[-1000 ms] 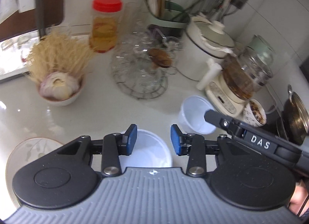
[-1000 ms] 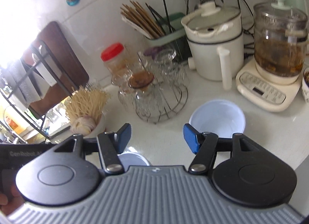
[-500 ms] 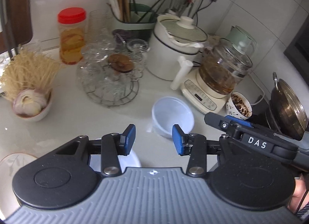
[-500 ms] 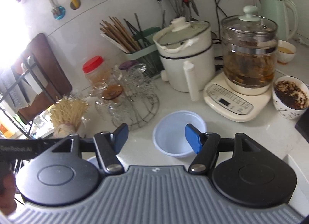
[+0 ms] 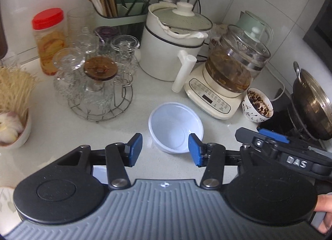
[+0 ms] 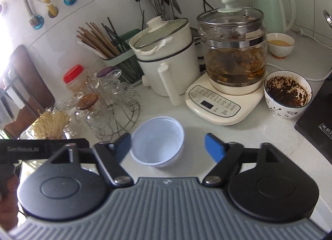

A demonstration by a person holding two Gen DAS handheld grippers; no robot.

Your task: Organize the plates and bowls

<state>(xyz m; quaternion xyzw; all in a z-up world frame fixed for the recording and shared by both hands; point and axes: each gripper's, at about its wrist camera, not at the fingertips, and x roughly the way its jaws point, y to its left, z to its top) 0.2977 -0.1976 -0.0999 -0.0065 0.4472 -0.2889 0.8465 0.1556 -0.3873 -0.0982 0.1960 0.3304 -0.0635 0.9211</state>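
An empty white plastic bowl (image 5: 175, 128) stands upright on the white counter (image 5: 62, 128). My left gripper (image 5: 165, 149) hovers just short of it, its jaws opening, and its blue pads do not press on the bowl. In the right wrist view the same bowl (image 6: 157, 142) lies between the wide, still opening fingers of my right gripper (image 6: 169, 148), closer to the left pad, which is blurred. A second white bowl (image 5: 98, 174) shows partly under my left gripper. A patterned plate (image 5: 4, 198) peeks in at the lower left.
Behind the bowl stand a wire rack of glasses (image 5: 97, 86), a white pot (image 5: 170, 49), a glass kettle on its base (image 5: 232, 70) and a patterned bowl with dark residue (image 6: 287, 92). A garlic bowl (image 5: 12, 128) sits left, a wok (image 5: 313, 103) right.
Both views have swung right, bringing the white bowl from the right side to between the fingers. Both grippers have widened, the right one much more. The other white bowl slid under the left gripper.
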